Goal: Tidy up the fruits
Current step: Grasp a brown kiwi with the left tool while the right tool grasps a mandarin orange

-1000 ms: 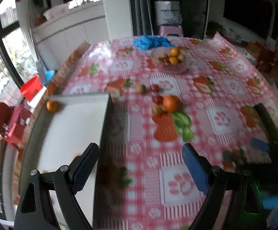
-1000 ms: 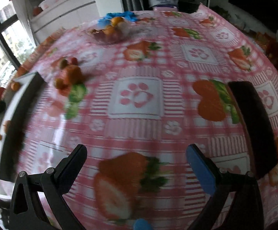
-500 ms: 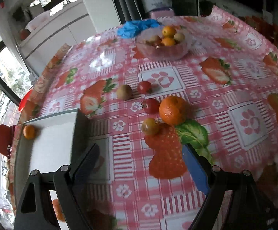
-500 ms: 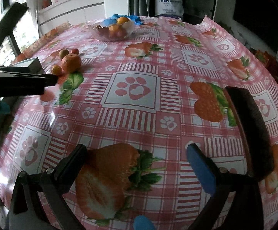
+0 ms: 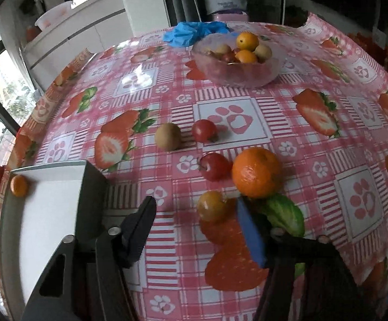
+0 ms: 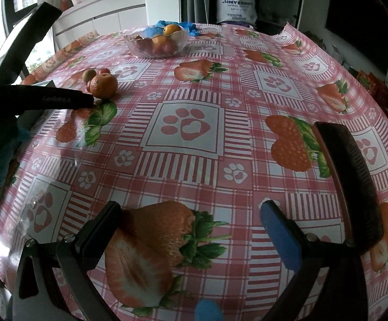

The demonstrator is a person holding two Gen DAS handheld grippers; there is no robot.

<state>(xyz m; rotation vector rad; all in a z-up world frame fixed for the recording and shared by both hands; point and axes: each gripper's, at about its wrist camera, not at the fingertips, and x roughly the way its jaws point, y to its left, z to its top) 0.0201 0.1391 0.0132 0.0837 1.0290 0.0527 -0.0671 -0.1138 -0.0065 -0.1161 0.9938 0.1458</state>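
Observation:
Loose fruit lies on the pink strawberry tablecloth: a big orange (image 5: 255, 172), a small yellow-orange tomato (image 5: 212, 206), two red tomatoes (image 5: 215, 166) (image 5: 204, 130) and a kiwi (image 5: 167, 136). My left gripper (image 5: 194, 214) is open, its fingers either side of the small yellow-orange tomato, just short of it. A white tray (image 5: 46, 200) at the left holds a small orange (image 5: 19, 186). My right gripper (image 6: 191, 219) is open and empty over bare cloth. The orange (image 6: 103, 86) shows far left there, beside my left gripper's finger (image 6: 60, 99).
A clear bowl (image 5: 238, 62) of fruit stands at the table's far side, with blue gloves (image 5: 194, 32) behind it. A long dark object (image 6: 354, 182) lies on the cloth at the right. Cabinets and windows are at the left.
My left gripper has moved forward and right from over the tray to the loose fruit, now close to the small tomato. The right gripper has steadied over the cloth.

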